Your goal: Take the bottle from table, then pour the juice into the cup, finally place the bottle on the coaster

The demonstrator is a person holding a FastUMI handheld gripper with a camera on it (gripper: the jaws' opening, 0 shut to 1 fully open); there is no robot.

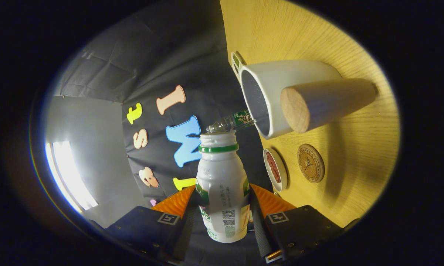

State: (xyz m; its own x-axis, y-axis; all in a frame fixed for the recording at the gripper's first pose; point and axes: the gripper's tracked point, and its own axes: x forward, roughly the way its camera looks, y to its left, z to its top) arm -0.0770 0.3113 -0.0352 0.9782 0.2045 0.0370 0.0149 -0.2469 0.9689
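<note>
My gripper [222, 197] is shut on a white juice bottle [222, 184] with a green neck band and an open mouth. The view is rolled, so the bottle lies about level over the wooden table [355, 155]. Its mouth sits close to the rim of a white cup [270, 85] with a thick wooden handle [325, 103], a little higher than the cup's opening. I see no juice flowing. A round cork coaster [310, 163] lies on the table on the near side of the cup, beyond my fingers.
A small white dish [275, 170] with something red in it sits beside the coaster. A clear bottle with a green label [231, 122] stands past the cup's rim. A small green-printed item [236, 62] lies behind the cup. Black cloth walls the booth.
</note>
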